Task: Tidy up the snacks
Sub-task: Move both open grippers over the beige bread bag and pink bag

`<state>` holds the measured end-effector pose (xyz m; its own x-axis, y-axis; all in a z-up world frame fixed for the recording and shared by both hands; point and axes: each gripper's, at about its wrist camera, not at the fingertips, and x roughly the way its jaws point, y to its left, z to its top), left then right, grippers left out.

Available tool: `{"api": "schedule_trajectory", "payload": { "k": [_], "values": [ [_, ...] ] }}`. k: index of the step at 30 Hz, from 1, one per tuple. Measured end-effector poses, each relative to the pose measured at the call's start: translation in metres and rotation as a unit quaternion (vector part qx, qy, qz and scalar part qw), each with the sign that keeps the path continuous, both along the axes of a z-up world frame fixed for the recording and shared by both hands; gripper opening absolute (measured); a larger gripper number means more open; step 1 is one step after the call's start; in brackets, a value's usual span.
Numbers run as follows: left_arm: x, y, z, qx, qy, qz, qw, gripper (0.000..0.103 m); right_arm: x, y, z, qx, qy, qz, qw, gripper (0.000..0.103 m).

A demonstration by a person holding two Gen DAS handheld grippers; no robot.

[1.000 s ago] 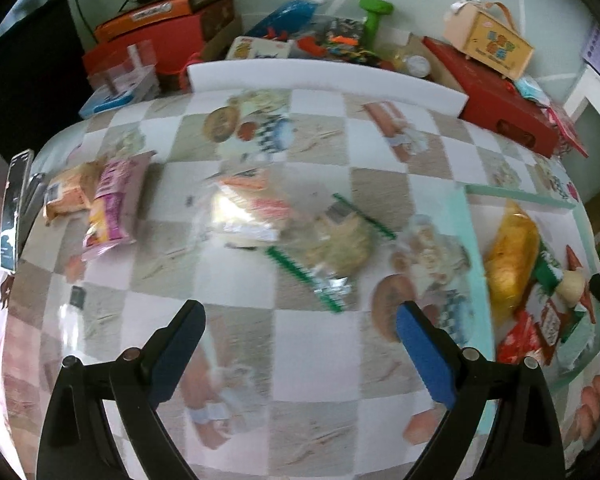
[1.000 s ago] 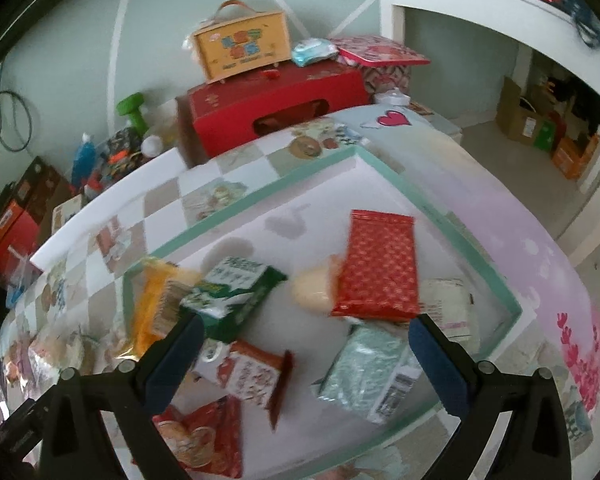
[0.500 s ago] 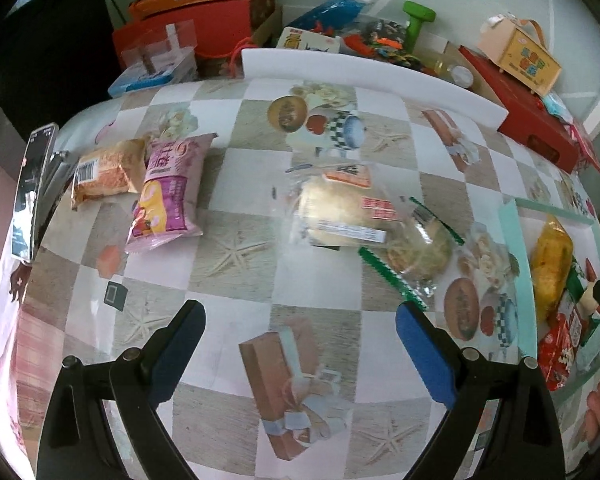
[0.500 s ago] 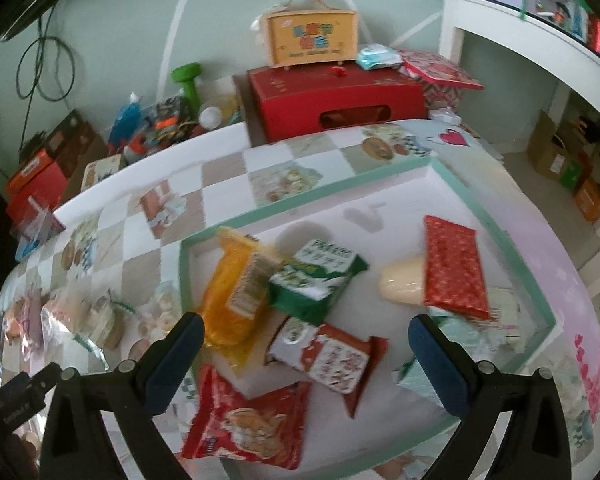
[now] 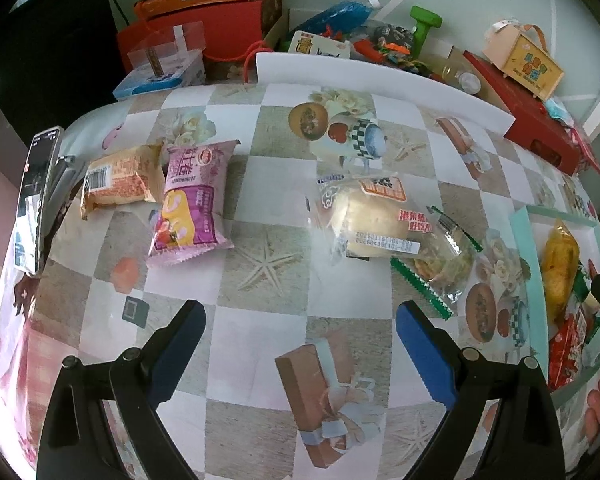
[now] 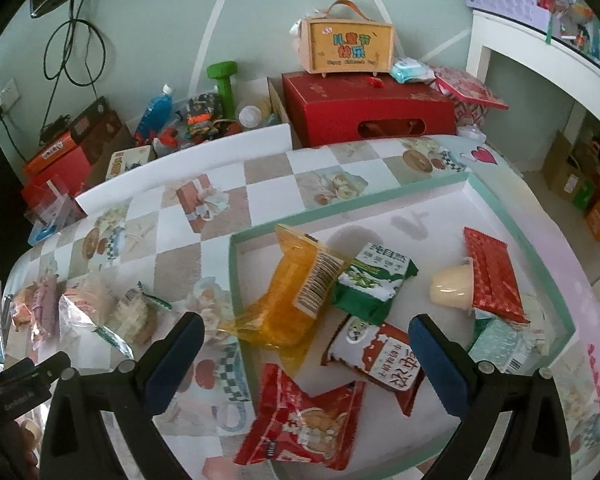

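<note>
In the left wrist view my left gripper (image 5: 300, 332) is open and empty above the checked tablecloth. Ahead lie a purple snack pack (image 5: 192, 200), an orange-brown pack (image 5: 118, 180), a clear-wrapped bun (image 5: 374, 216) and a green-edged clear pack (image 5: 440, 264). In the right wrist view my right gripper (image 6: 306, 344) is open and empty over a white tray with a green rim (image 6: 512, 216). The tray holds a yellow bag (image 6: 296, 288), a green pack (image 6: 374, 284), a red-and-white pack (image 6: 376, 360), a red bag (image 6: 300, 420), a red flat pack (image 6: 492, 276) and a pale jelly cup (image 6: 450, 292).
A phone (image 5: 34, 200) stands at the table's left edge. Behind the table are red boxes (image 6: 364, 108), an orange carry box (image 6: 348, 46), a green dumbbell (image 6: 224, 84), a blue bottle (image 6: 156, 114) and a white board (image 5: 380, 80). A white shelf (image 6: 540, 48) is at the right.
My left gripper has swung left and back, so the purple and orange-brown packs show nearer the middle. My right gripper has turned left, bringing the tray's left end and red bag into view.
</note>
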<state>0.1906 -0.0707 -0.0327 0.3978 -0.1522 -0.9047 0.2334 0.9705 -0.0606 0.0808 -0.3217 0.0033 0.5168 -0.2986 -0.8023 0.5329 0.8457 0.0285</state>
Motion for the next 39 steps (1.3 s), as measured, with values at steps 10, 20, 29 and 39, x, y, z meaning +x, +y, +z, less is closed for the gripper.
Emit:
{"api": "schedule_trajectory", "payload": {
  "k": [10,20,29,39],
  "values": [
    [0.005,0.008,0.011,-0.007,-0.016,-0.021,0.9996,0.096,0.016,0.037,0.005,0.006,-0.015,0.044,0.999,0.103],
    [0.020,0.029,0.020,-0.018,-0.028,-0.014,0.9993,0.096,0.044,0.077,0.001,0.008,-0.004,0.083,0.996,0.103],
    [0.040,0.048,0.029,-0.010,-0.056,-0.002,0.9984,0.096,0.070,0.106,-0.006,0.014,0.004,0.113,0.994,0.103],
    [0.059,0.069,0.025,-0.005,-0.067,0.013,0.9977,0.096,0.096,0.126,-0.013,0.017,0.014,0.126,0.992,0.103]
  ]
}}
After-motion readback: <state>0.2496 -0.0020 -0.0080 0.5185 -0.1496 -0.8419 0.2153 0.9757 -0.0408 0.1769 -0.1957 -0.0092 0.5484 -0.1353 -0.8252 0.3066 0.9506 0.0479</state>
